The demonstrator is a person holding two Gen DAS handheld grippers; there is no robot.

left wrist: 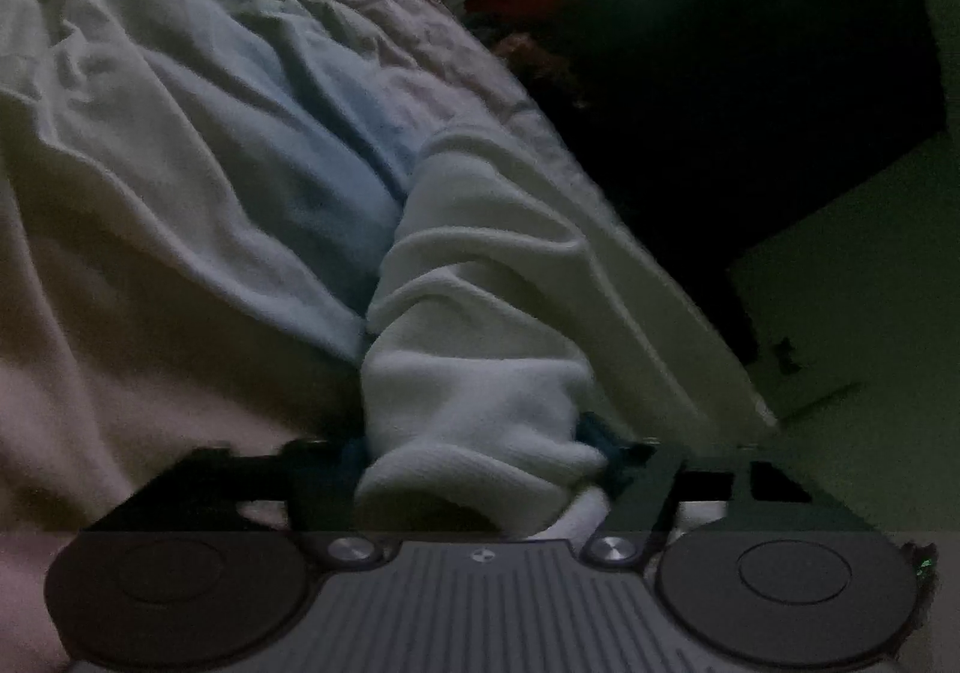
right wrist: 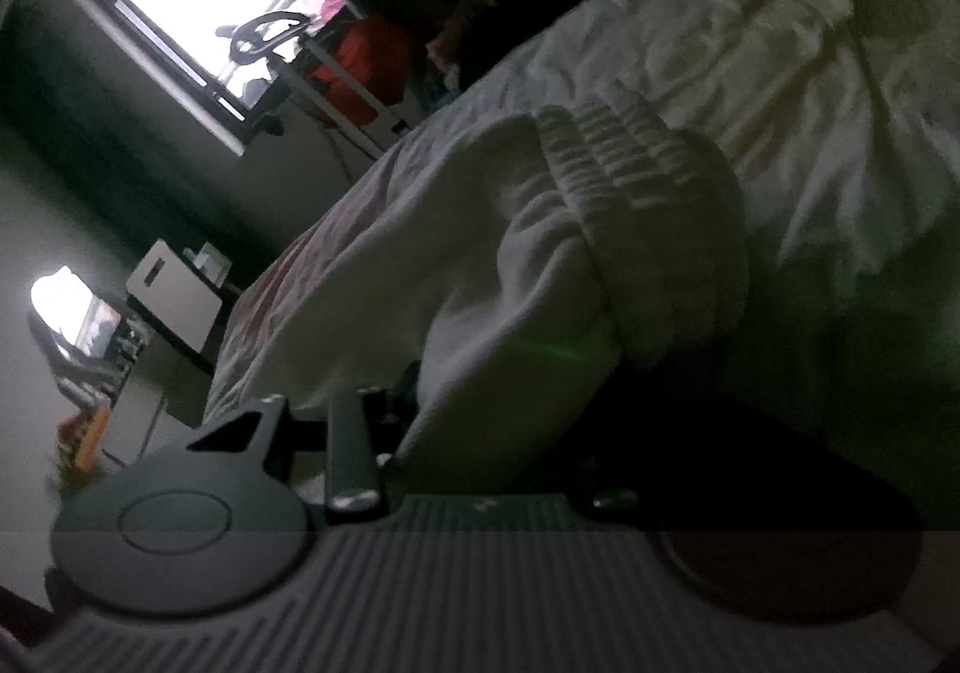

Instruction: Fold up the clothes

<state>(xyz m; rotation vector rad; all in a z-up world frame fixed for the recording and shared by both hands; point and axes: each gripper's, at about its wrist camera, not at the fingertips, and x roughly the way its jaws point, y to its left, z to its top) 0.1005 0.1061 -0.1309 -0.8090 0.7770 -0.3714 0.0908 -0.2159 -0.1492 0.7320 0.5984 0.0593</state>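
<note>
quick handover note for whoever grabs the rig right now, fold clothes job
Left tool: closed on the ribbed cuff of the white garment, a sleeve-like tube running away over the bed.
Right tool: white fabric lies between its fingers, under the gathered, ribbed part; the far finger is in shadow, so the grip is unclear.
Done: both ends taken up; no finished fold visible.
Left: lay it flat on the bed, fold it, then release.
</note>
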